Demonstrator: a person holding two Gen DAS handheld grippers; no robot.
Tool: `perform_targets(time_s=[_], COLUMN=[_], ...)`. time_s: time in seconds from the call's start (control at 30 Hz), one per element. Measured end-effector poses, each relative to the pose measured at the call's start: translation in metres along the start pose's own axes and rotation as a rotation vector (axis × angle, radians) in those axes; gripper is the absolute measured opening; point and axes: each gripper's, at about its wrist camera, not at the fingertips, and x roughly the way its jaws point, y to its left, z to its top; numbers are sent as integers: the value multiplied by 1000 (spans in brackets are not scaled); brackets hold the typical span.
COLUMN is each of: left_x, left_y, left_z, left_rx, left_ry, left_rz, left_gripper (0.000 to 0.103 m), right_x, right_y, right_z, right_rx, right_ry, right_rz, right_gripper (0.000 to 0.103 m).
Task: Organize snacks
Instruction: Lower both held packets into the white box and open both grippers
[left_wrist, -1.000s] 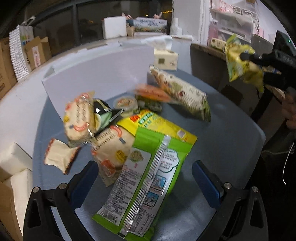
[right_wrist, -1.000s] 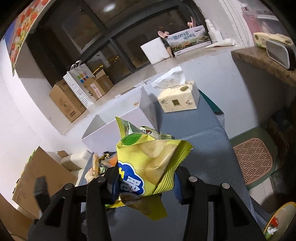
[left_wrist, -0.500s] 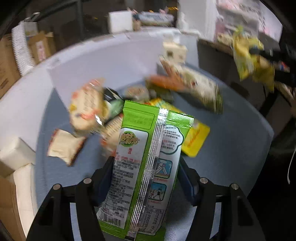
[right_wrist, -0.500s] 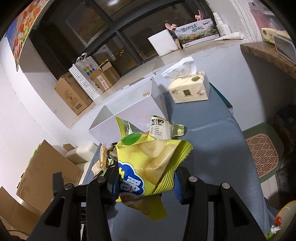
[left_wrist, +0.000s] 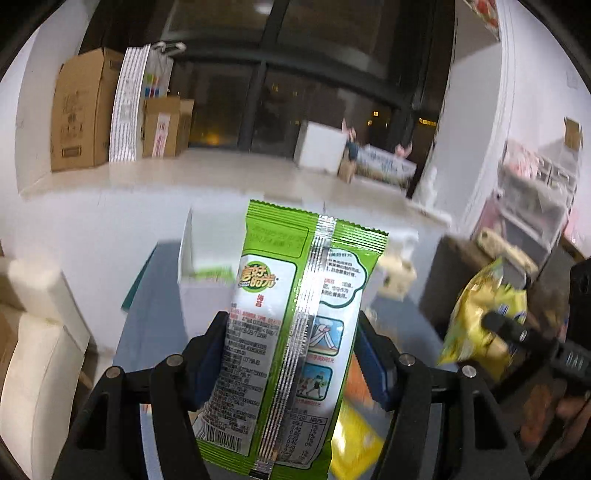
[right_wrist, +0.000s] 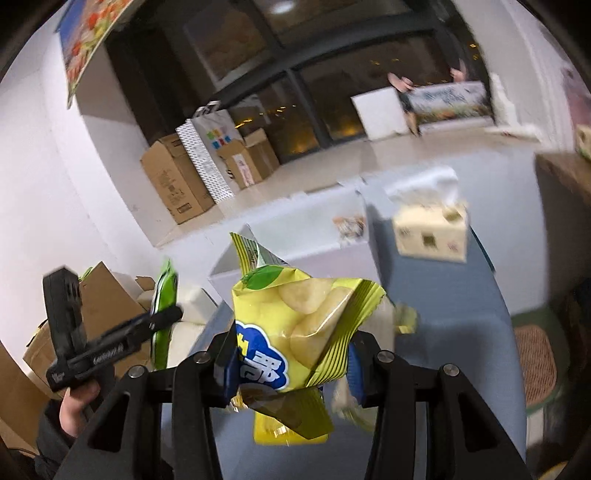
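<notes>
You've got a blue-grey table (right_wrist: 450, 306) as the support. Directly on it: a white open box (right_wrist: 295, 236) at the far side, a tissue box (right_wrist: 430, 232) just beside it, blurred snack packs (left_wrist: 352, 443) near you.

A second ago the left gripper (left_wrist: 291, 363) hung open over the green snack packet (left_wrist: 295, 332) lying flat on the counter; now its fingers (left_wrist: 207, 354) clamp the packet and hold it upright in the air, lifted clear of the other snacks, facing the white box (left_wrist: 207, 291).
</notes>
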Motion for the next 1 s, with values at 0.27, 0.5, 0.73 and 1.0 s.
perform_targets(time_s=[0.27,0.5,0.73,1.0], left_x=[66,123,150,171], left_y=[12,27,35,46], left_z=[74,106,108,114], left_rx=[-49,-48,-70,-128], left_ry=[-4,30,52,93], left_rz=[41,105,124,137], left_gripper=[70,70,70,103], right_x=[65,142,173,189], right_y=[-7,-30,-38,-47], right_z=[73,112,120,123], right_rx=[37,73,47,30], right_ry=[13,88,131,145], right_rz=[-5,-68,-114,-137], right_gripper=[50,50,50,103])
